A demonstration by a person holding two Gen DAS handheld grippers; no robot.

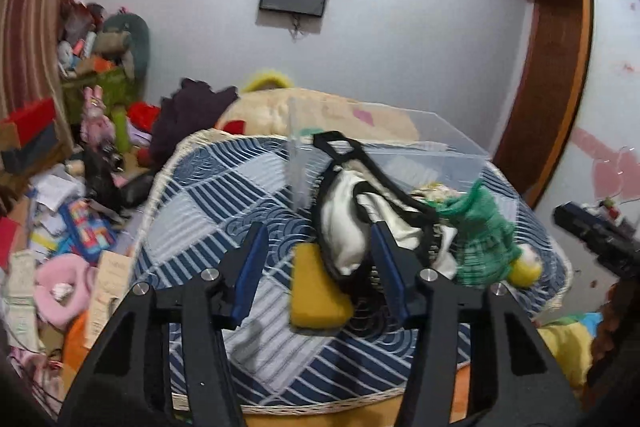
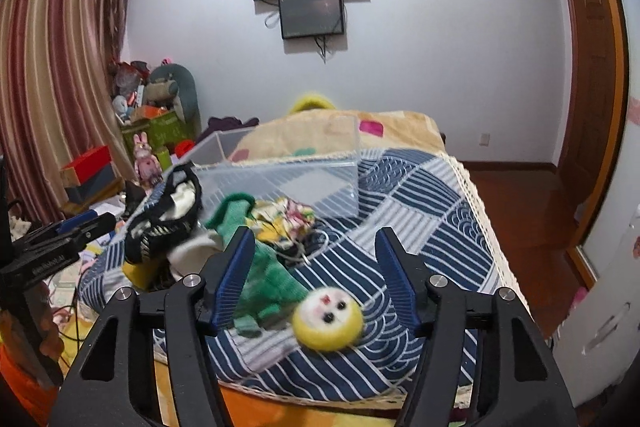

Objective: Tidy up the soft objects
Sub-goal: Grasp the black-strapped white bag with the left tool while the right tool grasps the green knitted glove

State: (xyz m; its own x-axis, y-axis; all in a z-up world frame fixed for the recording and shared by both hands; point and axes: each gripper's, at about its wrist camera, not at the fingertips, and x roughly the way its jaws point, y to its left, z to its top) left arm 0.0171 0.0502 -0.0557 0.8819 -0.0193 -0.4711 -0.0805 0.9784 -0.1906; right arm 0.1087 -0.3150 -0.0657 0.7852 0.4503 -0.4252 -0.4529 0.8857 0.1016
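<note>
My left gripper (image 1: 318,259) is hanging wide open, gripping nothing, over the yellow sponge (image 1: 318,293) and black-and-white pouch (image 1: 352,223). My right gripper (image 2: 316,267) is gaping too, framing the green doll (image 2: 304,301) lying on the quilt (image 2: 420,199) before the clear box (image 2: 280,179).

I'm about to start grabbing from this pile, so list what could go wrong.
1. The green doll lies against the tangled pile, so lifting it could drag the white cord along.
2. The black-and-white cloth overlaps the yellow sponge; the left gripper, jaws open, might pinch both.
</note>
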